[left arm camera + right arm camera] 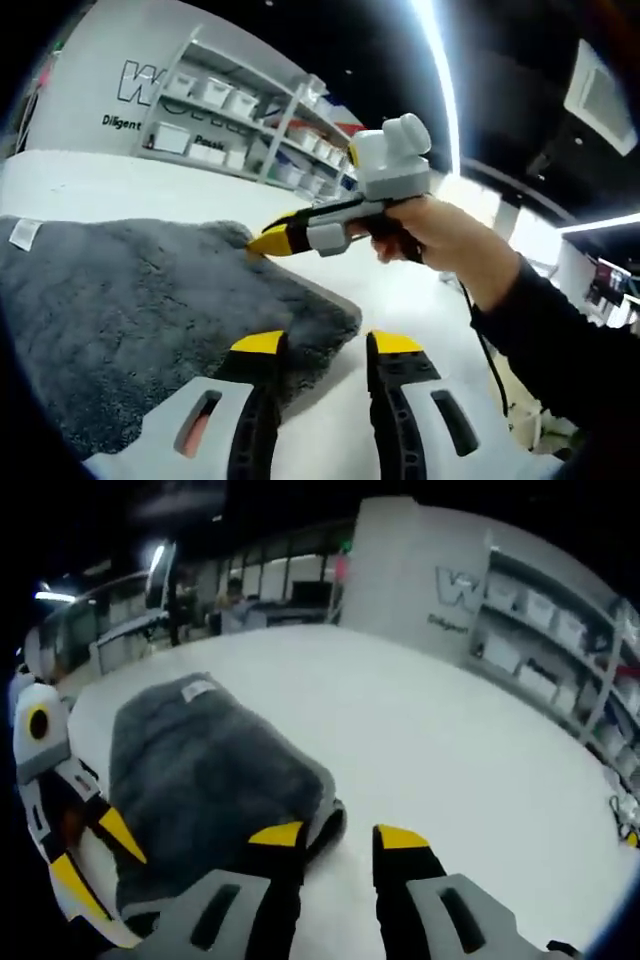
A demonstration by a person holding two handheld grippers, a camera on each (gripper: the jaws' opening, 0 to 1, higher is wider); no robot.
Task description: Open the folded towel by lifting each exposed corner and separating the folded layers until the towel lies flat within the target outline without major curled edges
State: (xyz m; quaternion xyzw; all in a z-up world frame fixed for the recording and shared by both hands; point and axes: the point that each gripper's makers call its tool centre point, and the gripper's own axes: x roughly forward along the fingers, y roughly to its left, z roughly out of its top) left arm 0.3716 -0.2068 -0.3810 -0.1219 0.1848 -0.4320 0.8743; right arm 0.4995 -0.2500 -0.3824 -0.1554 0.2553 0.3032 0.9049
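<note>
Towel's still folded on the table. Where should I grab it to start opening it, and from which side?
Take the grey towel by its top layer at the folded corner just ahead of the right gripper. There the layers' edges show stacked and slightly lifted off the white table, so a jaw can probably slide under. Come in low from the table side, jaws open.

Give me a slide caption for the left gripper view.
Right gripper reaches the far edge of the folded grey towel on the white table, left gripper open nearby.
</note>
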